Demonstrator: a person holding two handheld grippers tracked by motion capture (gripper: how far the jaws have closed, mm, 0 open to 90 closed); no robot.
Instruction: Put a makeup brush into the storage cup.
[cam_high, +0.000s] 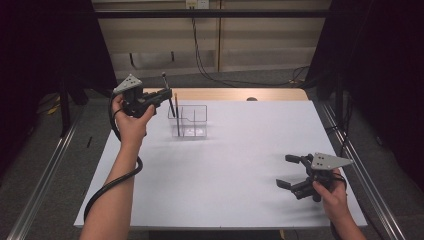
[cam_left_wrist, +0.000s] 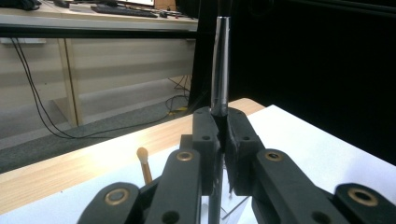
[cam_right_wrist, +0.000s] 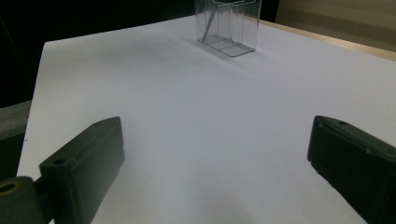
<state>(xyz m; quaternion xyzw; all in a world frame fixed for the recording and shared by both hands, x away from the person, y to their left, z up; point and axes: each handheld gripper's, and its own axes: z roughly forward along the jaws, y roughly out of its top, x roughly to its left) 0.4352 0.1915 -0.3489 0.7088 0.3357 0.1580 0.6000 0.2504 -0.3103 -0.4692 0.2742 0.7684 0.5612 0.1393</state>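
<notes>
Right claw spread, empty, low nr desk's near right corner. Left claw pinches a dark pen upright over clear holder nr far left edge; left gripper view adds wooden-tipped stick beside it.

No text, label, brand, number or sign can be read in any of the three views. The white surface is blank, the clear holder has no print on it, and the grey plates on the grippers carry no marking that can be made out.
</notes>
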